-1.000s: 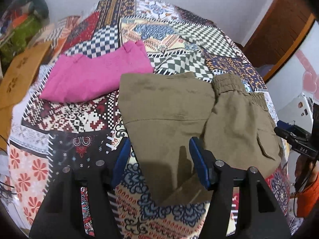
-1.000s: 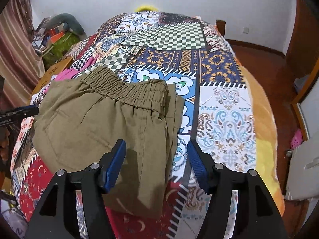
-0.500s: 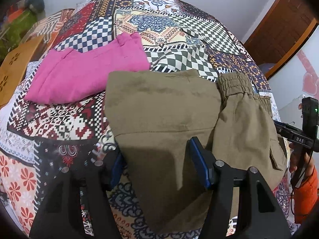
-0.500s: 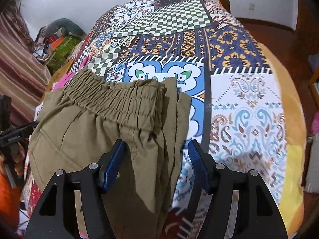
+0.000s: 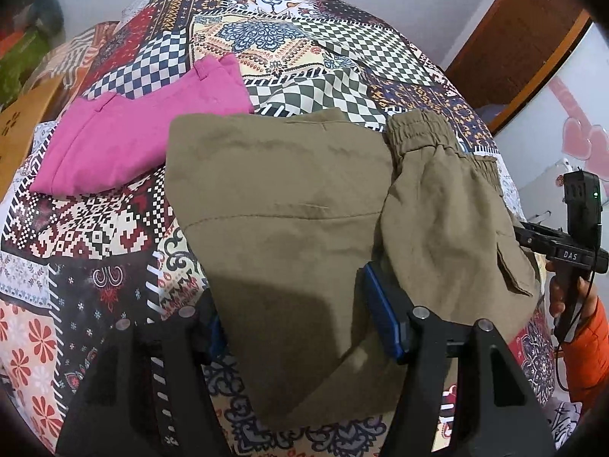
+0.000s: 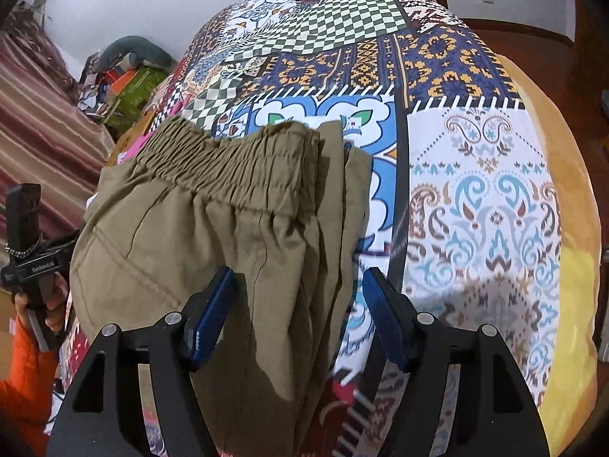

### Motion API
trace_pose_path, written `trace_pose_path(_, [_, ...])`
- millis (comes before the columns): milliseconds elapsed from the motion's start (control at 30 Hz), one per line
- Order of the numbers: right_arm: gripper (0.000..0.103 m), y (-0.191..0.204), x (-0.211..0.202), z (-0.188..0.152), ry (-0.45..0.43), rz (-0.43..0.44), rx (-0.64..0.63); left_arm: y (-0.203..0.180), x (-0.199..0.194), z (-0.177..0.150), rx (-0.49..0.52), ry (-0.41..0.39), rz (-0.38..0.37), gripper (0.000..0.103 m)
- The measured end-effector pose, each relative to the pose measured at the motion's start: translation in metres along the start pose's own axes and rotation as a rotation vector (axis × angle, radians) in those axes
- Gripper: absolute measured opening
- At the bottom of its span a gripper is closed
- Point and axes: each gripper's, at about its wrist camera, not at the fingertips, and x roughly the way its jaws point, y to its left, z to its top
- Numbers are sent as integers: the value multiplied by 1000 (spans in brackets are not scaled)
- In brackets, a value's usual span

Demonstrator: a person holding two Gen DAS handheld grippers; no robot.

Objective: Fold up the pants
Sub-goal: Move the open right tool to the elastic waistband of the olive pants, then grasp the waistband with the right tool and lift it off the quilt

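1. Patchwork bedspread (image 6: 475, 198) covers a bed in a white-walled room; it carries everything.
2. Left gripper (image 5: 293, 320) hangs with jaws spread wide, the near fold of the pants (image 5: 289, 221) lying between its blue pads; nothing is pinched.
3. Right gripper (image 6: 295, 312) is likewise spread apart, straddling the stacked side edges of the pants (image 6: 213, 243) below the elastic waistband (image 6: 236, 160), holding nothing.
4. Pants lie partly folded near the bed's near edge: in the left view, a flat leg panel on the left, the waistband half doubled over on the right, with a flap pocket (image 5: 514, 266) toward the right edge.
5. Pink garment (image 5: 133, 141) lies folded further in, its corner just behind the pants; whether they touch I cannot tell.
6. Fabric looks light, soft and limp, not slippery. It will likely sag and slide apart unless all layers are pinched together.
7. Best hold, I judge: the layered edges near each pad, both corners lifted evenly.
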Motion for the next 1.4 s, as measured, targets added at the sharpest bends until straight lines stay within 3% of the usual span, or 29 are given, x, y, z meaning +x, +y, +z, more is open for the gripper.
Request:
trace_pose_path(167, [66, 3, 8, 7, 0, 23, 13, 2, 5, 9, -27, 3, -35, 62])
trace_pose_path(300, [66, 7, 15, 17, -1, 23, 8, -3, 13, 17, -6, -1, -21, 62])
trace_pose_path(433, [57, 3, 17, 23, -23, 29, 27, -5, 18, 25, -7, -12, -29, 61])
trace_pose_path(633, [37, -2, 14, 29, -52, 21, 36, -3, 20, 33, -30, -29, -35, 44])
trace_pose_path(733, [31, -2, 11, 29, -57, 19, 19, -3, 18, 34, -25, -36, -33, 31])
trace_pose_path(800, [29, 1, 10, 29, -62, 8, -1, -4, 15, 34, -20, -40, -38, 28])
trace_pose_path(900, [26, 3, 9, 30, -72, 1, -11, -5, 11, 30, -27, -37, -114, 24])
trace_pose_path(1033, [19, 4, 5, 30, -96, 3, -11, -10, 7, 25, 10, -34, -88, 11])
trace_pose_path(1400, [11, 21, -13, 31, -157, -34, -74, -26, -25, 21, 63, -110, -59, 6])
